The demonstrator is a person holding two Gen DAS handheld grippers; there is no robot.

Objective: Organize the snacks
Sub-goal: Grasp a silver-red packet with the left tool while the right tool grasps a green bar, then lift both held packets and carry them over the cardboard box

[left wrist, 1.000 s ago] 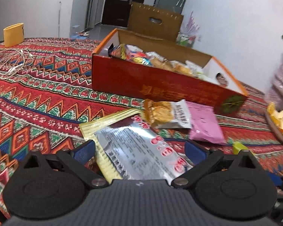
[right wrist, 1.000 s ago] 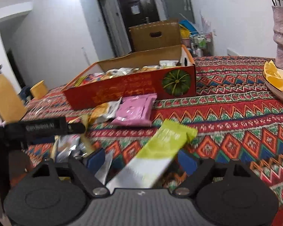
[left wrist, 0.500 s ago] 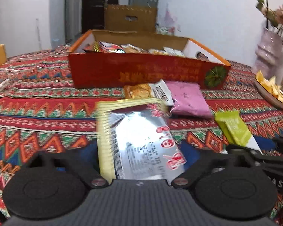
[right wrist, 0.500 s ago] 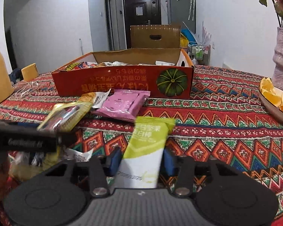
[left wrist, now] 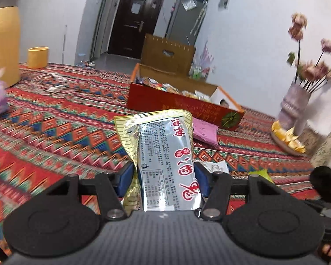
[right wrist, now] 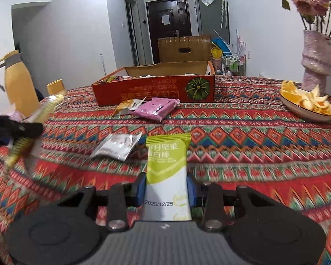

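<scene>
Left tongs: jaws have just been closing; blue pads now press both sides of the silver-and-yellow snack pouch, which is clear of the cloth and stands up between them.
Right tongs: clenched on the green-and-white bar; bar points forward along the fingers, printed date toward the camera.
Bench: covered in a red patterned cloth with zigzag bands.
Red carton: open, at the far middle of the bench, flap up behind it, assorted packets inside; pumpkin print on its near face.
Pink packet: lies flat just before the carton, touching a small orange-and-white packet on its left.
Grey sachet: flat on the cloth, near the bar's far end, to its left; not touching it.
Dish: at right, holding orange peel; a pale vase of dried flowers behind it.
Yellow jug and yellow cup: far left of the bench.
Image quality: cloth blurred in both views; print on the pouch is not legible enough to read.
</scene>
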